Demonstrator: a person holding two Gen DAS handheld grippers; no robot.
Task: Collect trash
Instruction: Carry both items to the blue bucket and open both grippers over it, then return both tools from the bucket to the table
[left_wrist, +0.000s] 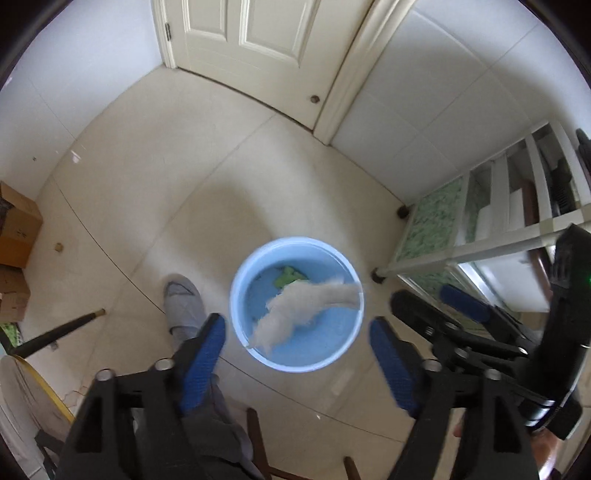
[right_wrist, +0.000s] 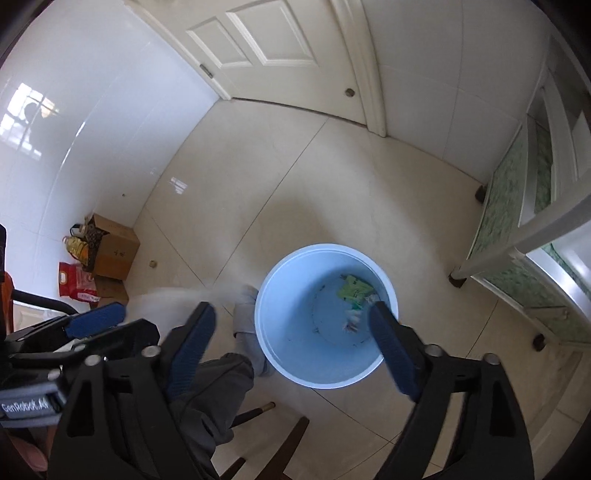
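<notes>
A light blue bin (left_wrist: 295, 354) stands on the tiled floor, also in the right wrist view (right_wrist: 295, 362). A blurred white crumpled tissue (left_wrist: 303, 310) is in the air over the bin's mouth. A green wrapper (left_wrist: 288, 277) lies at the bin's bottom, seen too in the right wrist view (right_wrist: 352, 291) with small scraps beside it. My left gripper (left_wrist: 297, 325) is open and empty above the bin. My right gripper (right_wrist: 291, 314) is open and empty above the bin's left rim; it shows in the left wrist view (left_wrist: 424, 299).
A white cabinet with green glass panels (left_wrist: 443, 229) stands at the right. A closed white door (left_wrist: 258, 44) is at the back. Cardboard boxes (right_wrist: 114, 251) and bags sit at the left wall. The person's grey slipper (left_wrist: 183, 302) and leg are beside the bin. Chair legs (right_wrist: 288, 443) are below.
</notes>
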